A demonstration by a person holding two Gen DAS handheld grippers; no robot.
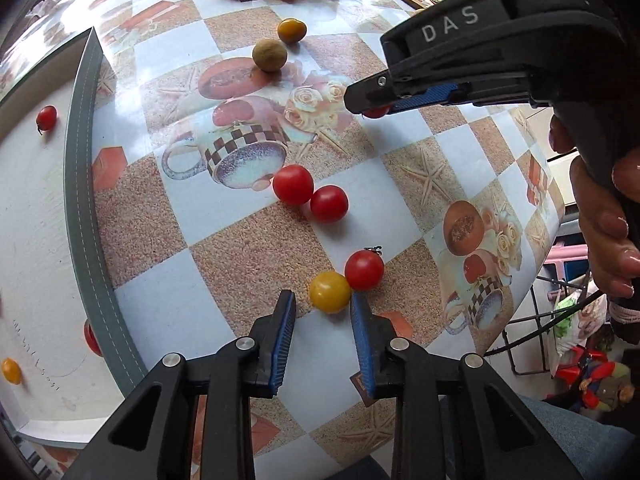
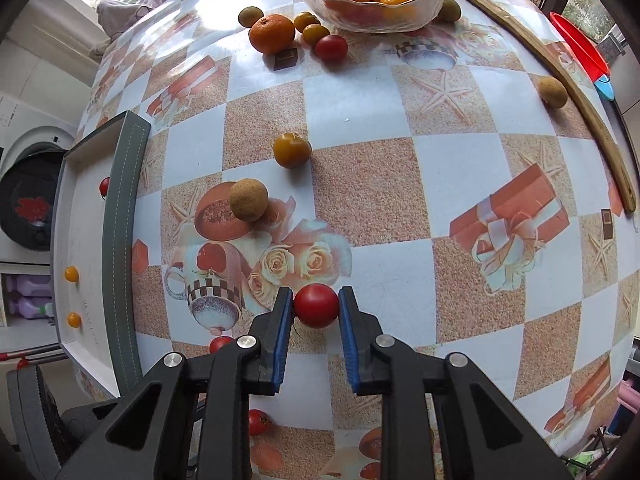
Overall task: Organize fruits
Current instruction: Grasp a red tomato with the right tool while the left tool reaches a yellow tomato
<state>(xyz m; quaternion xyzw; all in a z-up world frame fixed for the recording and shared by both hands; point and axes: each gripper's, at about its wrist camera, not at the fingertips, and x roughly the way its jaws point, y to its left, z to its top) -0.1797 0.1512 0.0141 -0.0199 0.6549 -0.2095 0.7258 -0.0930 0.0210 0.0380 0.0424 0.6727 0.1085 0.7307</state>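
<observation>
My right gripper [image 2: 316,306] is shut on a red cherry tomato [image 2: 317,305] and holds it above the table; it shows in the left wrist view [image 1: 374,111] at the upper right. My left gripper [image 1: 323,308] is open and empty, low over the table, with a yellow cherry tomato [image 1: 330,291] just beyond its tips, touching the right fingertip [image 1: 357,300]. A red tomato [image 1: 364,270] sits beside the yellow one. Two more red tomatoes [image 1: 293,184] [image 1: 329,203] lie further on. A white tray with a grey rim [image 1: 82,184] at the left holds small tomatoes [image 1: 46,118].
A glass bowl [image 2: 372,16] of oranges stands at the far end, with an orange [image 2: 272,34] and small fruits beside it. A brown round fruit [image 2: 248,200] and a yellow-brown one [image 2: 292,150] lie mid-table. The table edge drops off at the right.
</observation>
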